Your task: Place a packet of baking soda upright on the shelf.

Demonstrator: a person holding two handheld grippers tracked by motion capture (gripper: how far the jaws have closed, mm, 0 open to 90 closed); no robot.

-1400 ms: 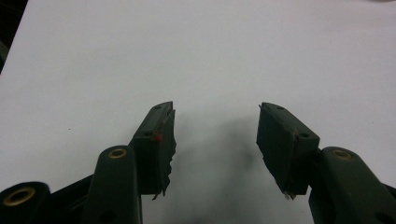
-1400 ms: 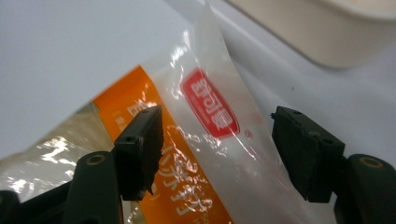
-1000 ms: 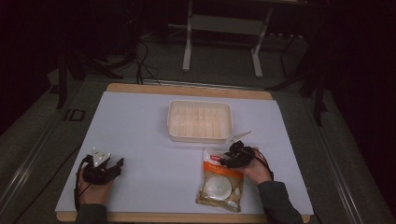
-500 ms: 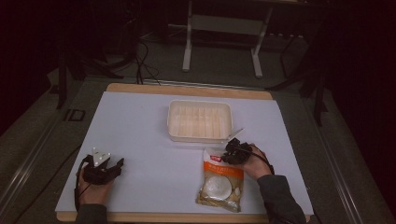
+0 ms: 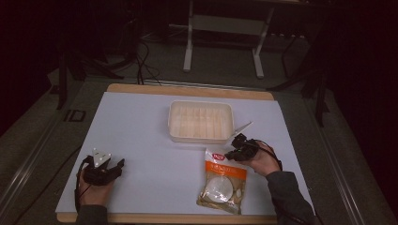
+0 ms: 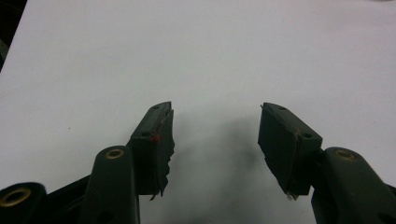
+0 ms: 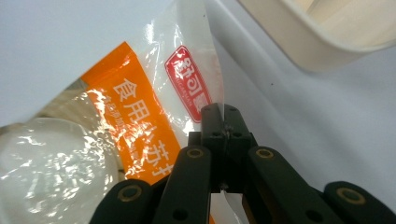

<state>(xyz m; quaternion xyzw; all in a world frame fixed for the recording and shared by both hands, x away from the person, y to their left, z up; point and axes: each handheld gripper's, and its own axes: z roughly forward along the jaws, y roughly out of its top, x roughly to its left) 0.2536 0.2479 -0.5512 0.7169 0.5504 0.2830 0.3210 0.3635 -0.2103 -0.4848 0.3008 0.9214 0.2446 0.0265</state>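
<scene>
My right tool (image 7: 223, 116) has just been closing, and now it pinches the top edge of the clear bag (image 7: 116, 121). The bag hangs down in front of it, just beside the white tray (image 7: 327, 42). My left tool (image 6: 215, 135) is spread wide over the bare surface (image 6: 210, 46).

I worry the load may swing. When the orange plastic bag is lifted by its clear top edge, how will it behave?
The bag is probably floppy: its film looks thin and crinkled. The right claw pinches only the clear top edge, so the round white contents would likely sag and swing below. The glossy film may also slip between the pads.
</scene>
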